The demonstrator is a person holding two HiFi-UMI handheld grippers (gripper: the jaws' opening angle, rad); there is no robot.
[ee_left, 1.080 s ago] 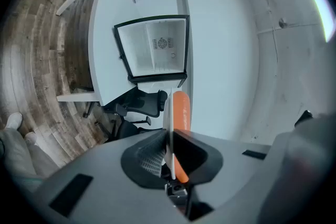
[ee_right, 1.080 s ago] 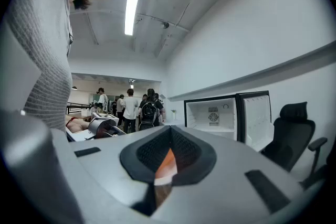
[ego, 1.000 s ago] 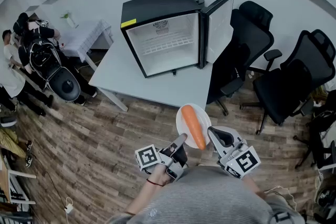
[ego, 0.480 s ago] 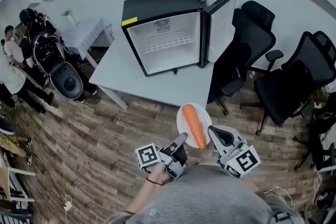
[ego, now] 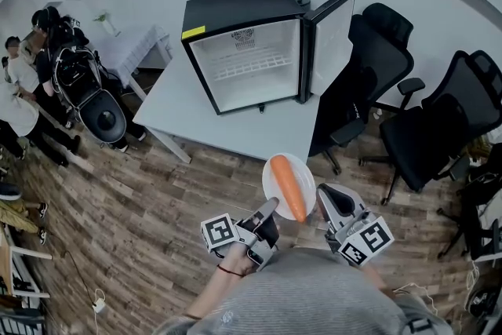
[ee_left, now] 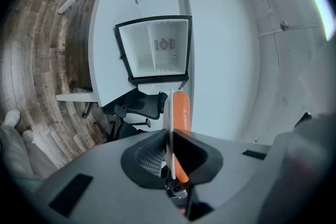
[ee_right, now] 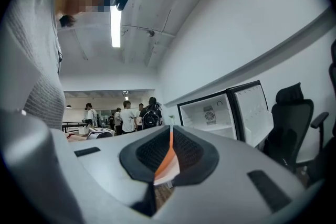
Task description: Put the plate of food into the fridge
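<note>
The left gripper [ego: 268,208] has its fingers pinched narrow on the near-left rim of a round white plate [ego: 271,178]. The right gripper [ego: 326,198] is clamped on the near-right rim, so the plate hangs in the air between the two sets of fingertips. On it lies a long orange carrot [ego: 289,188]. Its long axis runs straight out from the fingers (the far tip leans slightly toward the left ones), pointing at a small black fridge with a white interior [ego: 245,59]. The fridge stands well beyond the fingertips on a white table [ego: 180,110], with its door open on the right gripper's side.
</note>
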